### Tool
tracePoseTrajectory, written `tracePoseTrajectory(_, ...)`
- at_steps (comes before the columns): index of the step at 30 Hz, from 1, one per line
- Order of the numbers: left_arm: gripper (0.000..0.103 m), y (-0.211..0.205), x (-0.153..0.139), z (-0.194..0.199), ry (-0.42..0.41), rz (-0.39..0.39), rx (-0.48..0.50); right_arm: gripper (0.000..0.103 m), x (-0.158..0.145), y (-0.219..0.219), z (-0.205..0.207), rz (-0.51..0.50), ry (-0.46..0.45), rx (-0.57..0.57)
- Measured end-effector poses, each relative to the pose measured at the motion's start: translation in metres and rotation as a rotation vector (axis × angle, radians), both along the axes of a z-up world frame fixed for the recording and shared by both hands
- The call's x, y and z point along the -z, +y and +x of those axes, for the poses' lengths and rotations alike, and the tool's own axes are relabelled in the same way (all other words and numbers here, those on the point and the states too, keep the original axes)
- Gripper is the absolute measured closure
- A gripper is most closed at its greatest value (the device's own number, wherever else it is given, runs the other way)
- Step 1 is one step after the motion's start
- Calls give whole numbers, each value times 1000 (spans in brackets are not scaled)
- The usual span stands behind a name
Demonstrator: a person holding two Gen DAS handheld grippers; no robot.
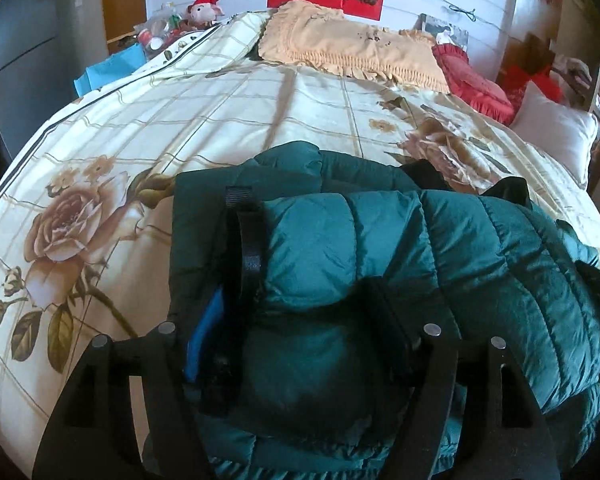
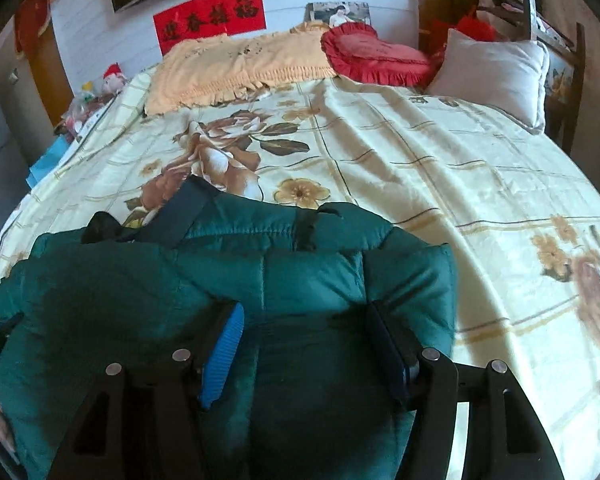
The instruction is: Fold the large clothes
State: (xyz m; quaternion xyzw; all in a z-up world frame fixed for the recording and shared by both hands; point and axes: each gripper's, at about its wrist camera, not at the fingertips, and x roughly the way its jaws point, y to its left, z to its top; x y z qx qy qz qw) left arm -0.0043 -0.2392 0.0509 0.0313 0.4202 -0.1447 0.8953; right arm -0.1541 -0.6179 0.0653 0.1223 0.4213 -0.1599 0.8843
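A dark teal quilted puffer jacket (image 1: pixel 380 240) lies bunched and partly folded on the near part of the bed; it also fills the lower half of the right wrist view (image 2: pixel 220 280). My left gripper (image 1: pixel 300 312) is shut on a thick fold of the jacket at its left end. My right gripper (image 2: pixel 304 328) is shut on a thick fold at the jacket's right end. Blue pads (image 2: pixel 224 356) press into the padding. Black lining and a strap (image 1: pixel 248 232) show at the jacket's edges.
The bed carries a cream floral quilt (image 1: pixel 220 112). At the head lie a peach fringed pillow (image 1: pixel 348 44), a red heart cushion (image 2: pixel 376 56) and a white pillow (image 2: pixel 496 72). A cluttered nightstand with a plush toy (image 1: pixel 204 8) stands left of the bed.
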Motion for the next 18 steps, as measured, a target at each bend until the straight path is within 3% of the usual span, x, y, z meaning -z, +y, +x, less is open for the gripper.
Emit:
tracePoseTrajectory(4,32,0,0,0,-3,-3,-2,42,-35,19,-31,58,-98,-65)
tracePoseTrajectory(7,32,1,0,0,-4,-3,0,42,-44,46,-47,28,-100,-156)
tracePoseTrajectory(10,32,1,1,0,-6,-8,3,42,-28,66,-56,-51,-37,-206)
tracePoseTrajectory(13,29,0,2,-1,-9,-12,10,42,3,66,-58,-67,26,-213)
tracePoseTrajectory(16,28,-1,4,-2,-18,-2,13,42,14,68,-57,-107,22,-230)
tracePoseTrajectory(18,28,-1,4,-1,-15,-7,13,42,10,65,-57,-79,31,-224)
